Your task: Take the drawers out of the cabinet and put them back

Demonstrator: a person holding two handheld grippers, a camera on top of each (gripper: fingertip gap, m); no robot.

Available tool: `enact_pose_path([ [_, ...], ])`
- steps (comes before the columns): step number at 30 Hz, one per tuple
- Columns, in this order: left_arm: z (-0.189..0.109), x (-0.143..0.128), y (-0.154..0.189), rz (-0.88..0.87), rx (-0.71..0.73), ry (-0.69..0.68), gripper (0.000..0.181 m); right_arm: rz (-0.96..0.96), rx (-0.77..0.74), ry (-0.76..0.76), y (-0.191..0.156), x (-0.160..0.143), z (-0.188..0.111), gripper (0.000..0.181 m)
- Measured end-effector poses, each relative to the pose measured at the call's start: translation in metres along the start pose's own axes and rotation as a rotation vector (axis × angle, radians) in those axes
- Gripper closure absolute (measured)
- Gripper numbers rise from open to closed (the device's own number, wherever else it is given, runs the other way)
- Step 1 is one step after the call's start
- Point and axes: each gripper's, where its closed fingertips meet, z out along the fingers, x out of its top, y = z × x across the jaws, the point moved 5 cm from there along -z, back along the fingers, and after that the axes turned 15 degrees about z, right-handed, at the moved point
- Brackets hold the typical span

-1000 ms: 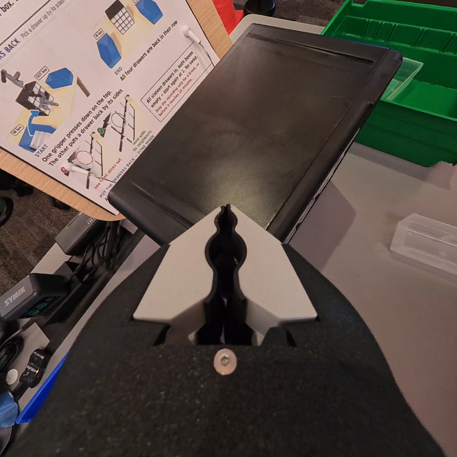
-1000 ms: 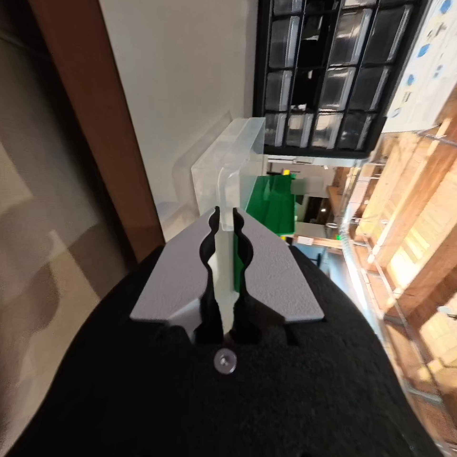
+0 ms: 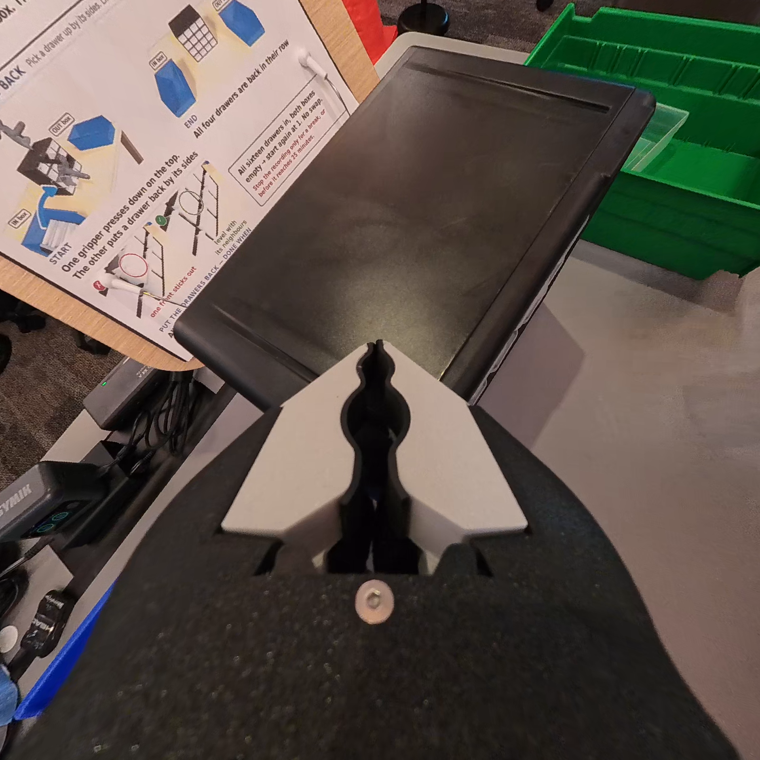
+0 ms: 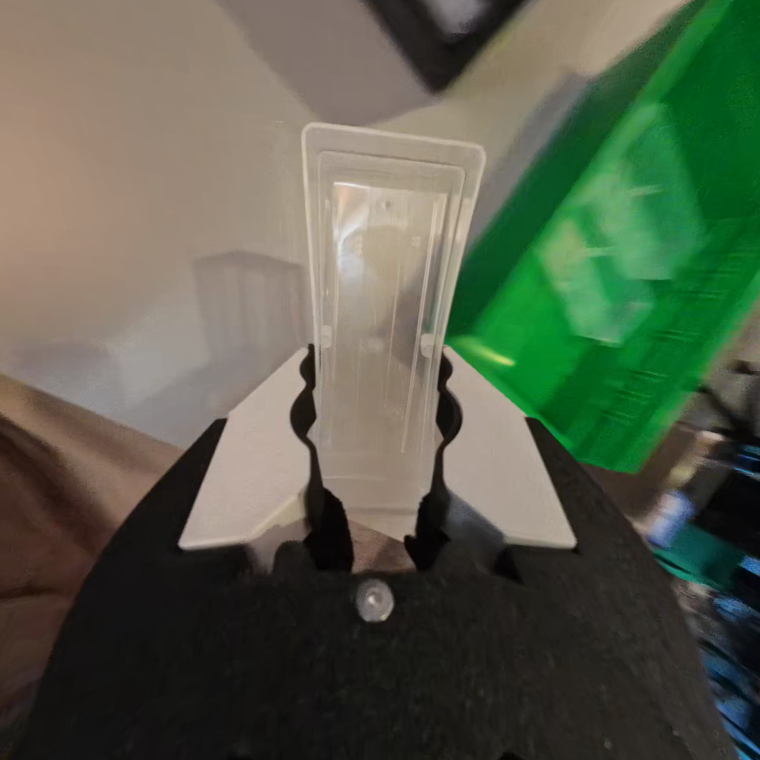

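Grey counter (image 3: 658,411) carries everything, seen from my left wrist view: black cabinet (image 3: 411,230) runs from 6 toward 1 o'clock, top face up at me. Green bin (image 3: 678,197) sits past its far corner at 2 o'clock, one clear drawer inside by the near wall. Instruction sheet (image 3: 144,144) on a wooden board at 10 o'clock.

Left gripper (image 3: 377,347) has its fingers pressed together, nothing between them, tips over the cabinet's near edge; contact unclear.

Right gripper (image 4: 376,370) is clamped on a clear drawer (image 4: 390,267) by its two long sides. Long axis runs straight out toward 12 o'clock, open face toward the camera. Right view is heavily blurred: the green bin is at 2 o'clock just beside the drawer, the cabinet a dark smear at 12–1 o'clock, well apart.

My read: the drawer goes into the bin. Its near wall is the obstacle.
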Motion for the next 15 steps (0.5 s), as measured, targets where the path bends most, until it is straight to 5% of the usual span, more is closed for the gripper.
enact_pose_path([
  [4,0.000,0.001,0.000,0.002,0.005,-0.003,0.181,-0.215,-0.120,0.016,0.097,0.007,-0.020,0.122],
  [8,0.001,0.001,0.001,0.002,0.010,-0.006,0.181,-0.319,-0.037,-0.094,0.148,0.004,0.023,0.120],
  [15,0.001,0.001,0.001,-0.008,0.017,-0.004,0.181,-0.530,0.102,-0.218,0.161,0.007,0.108,0.119],
])
